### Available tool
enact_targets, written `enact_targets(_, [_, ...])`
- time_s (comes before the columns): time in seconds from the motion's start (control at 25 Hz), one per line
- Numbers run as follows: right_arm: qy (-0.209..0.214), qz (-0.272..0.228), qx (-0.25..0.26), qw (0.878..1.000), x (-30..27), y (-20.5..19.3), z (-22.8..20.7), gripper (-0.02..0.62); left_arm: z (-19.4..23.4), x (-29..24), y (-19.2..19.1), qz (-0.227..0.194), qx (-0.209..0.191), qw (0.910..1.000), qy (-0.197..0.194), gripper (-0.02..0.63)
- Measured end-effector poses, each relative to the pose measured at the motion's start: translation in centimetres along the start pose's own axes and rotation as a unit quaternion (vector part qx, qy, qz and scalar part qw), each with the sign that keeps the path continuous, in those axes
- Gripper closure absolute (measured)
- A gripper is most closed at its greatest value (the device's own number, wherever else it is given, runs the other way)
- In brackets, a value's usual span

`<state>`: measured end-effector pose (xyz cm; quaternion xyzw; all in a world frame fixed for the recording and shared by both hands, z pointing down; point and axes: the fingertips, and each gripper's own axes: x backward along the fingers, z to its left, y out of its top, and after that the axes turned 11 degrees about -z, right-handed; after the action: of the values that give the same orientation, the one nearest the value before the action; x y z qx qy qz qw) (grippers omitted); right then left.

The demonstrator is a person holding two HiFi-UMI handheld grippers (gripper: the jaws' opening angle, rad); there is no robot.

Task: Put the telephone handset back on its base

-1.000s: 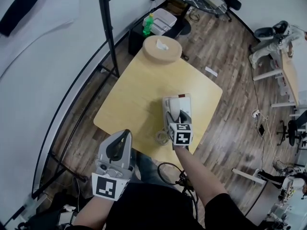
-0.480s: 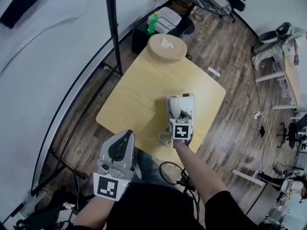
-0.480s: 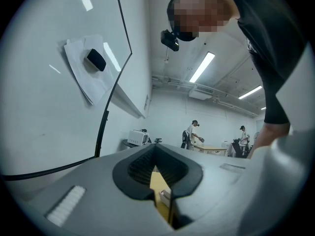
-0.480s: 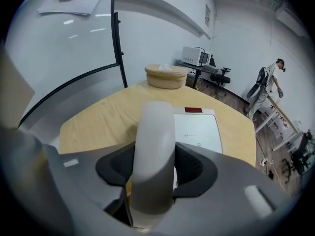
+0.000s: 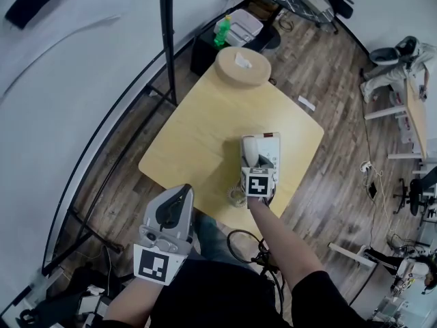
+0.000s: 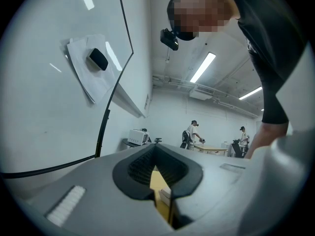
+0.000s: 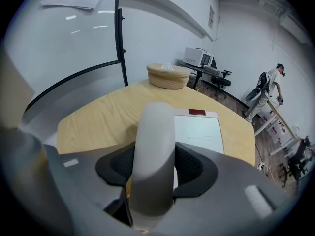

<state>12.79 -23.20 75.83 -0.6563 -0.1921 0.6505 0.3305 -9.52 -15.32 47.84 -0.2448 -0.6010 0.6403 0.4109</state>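
R gripper is clamped on the telephone handset. In the right gripper view both black pads press the sides of the grey-white handset, which runs straight out between them. The handset sits over the L side of the telephone base; we can't tell whether it's seated or just above it. The base shows a pale panel w/ a small red mark at its far edge.

The base stands near the R edge of the light wood table. A small clear round item lies on the table just beside the R gripper; too small for us to name. At the far corner stands a round wooden tissue box, well apart from the phone. A green bottle stands on a low dark unit beyond the table.

L gripper is held off the table's near edge, close to the body. Its jaws are together w/ nothing between them.
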Motion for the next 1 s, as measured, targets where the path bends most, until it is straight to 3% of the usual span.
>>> enact_targets(0.48, [0.008,-0.043,0.005,0.999,0.9,2.2,0.3,0.364,-0.5,0.4,-0.1,0.008,0.001,0.9999,-0.009,0.606])
enact_targets(0.8, [0.009,-0.045,-0.003,0.999,1.8,2.3,0.0,0.364,-0.2,-0.1,0.1,0.002,0.005,0.9999,-0.010,0.606])
enact_targets(1.0, [0.014,-0.091,-0.014,0.996,5.2,5.4,-0.6,0.364,-0.1,-1.0,1.5,-0.006,0.004,0.9999,-0.011,0.606])
